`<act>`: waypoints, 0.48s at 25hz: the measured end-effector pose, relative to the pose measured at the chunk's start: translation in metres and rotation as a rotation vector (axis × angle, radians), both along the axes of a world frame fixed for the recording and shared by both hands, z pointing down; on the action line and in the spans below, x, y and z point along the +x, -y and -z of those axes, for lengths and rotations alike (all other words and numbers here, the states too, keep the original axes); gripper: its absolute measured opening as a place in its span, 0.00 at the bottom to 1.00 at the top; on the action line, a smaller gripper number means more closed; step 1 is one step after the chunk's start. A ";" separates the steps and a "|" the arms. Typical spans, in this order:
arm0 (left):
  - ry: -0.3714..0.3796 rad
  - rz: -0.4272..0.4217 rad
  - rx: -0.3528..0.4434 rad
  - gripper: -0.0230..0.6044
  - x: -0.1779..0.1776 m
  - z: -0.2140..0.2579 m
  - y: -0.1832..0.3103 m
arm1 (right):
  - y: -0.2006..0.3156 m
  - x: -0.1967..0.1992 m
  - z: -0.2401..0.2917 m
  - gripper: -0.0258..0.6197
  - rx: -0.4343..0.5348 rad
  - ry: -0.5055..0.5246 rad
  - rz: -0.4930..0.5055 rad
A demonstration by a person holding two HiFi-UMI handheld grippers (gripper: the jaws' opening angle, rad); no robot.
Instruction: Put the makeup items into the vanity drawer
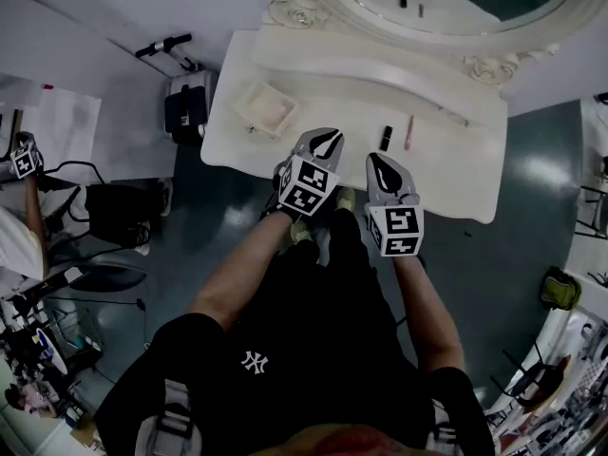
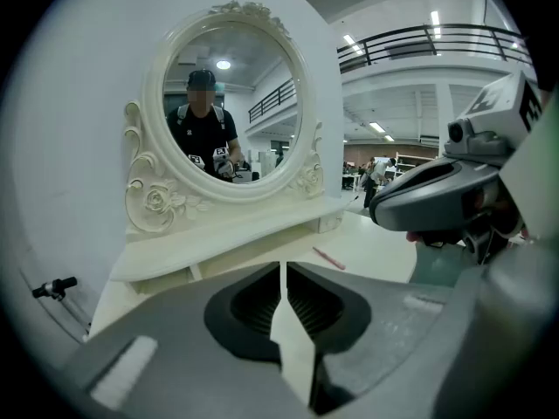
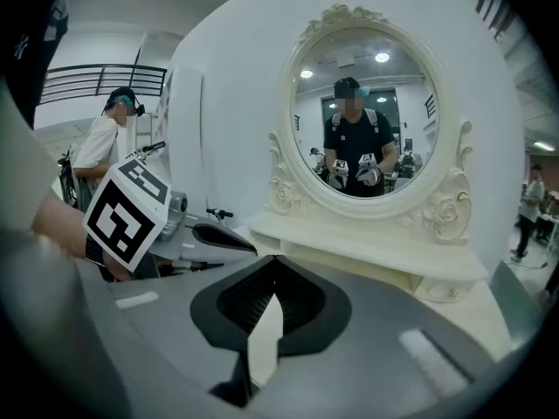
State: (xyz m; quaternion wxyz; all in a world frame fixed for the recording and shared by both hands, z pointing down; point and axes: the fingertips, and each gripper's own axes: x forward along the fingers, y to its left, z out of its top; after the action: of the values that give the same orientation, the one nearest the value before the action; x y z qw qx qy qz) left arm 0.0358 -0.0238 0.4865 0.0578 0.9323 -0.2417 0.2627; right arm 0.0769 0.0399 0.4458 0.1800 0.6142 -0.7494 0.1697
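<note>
Head view: left gripper (image 1: 323,143) and right gripper (image 1: 383,171) hover at the surface's (image 1: 456,160) near edge, just before a black tube (image 1: 386,138) and a pink pencil (image 1: 409,132). Left gripper view: jaws together, empty. Right gripper view: jaws together, empty.

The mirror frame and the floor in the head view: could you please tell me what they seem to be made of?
Mirror frame: cream, with carved roses and scrolls and a soft sheen. It looks like painted wood or moulded resin; I cannot tell which. Floor: dark teal, smooth and glossy, with lamp glare. It is probably coated concrete or vinyl.
</note>
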 end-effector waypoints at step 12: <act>-0.013 -0.080 -0.041 0.04 0.064 -0.011 -0.034 | -0.023 0.049 -0.012 0.08 -0.017 0.004 -0.091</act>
State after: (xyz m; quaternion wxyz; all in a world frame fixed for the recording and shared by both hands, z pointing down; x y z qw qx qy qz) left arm 0.1000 0.0102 0.4977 0.0680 0.9415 -0.1985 0.2636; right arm 0.1264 0.0630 0.4581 0.1758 0.6458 -0.7194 0.1856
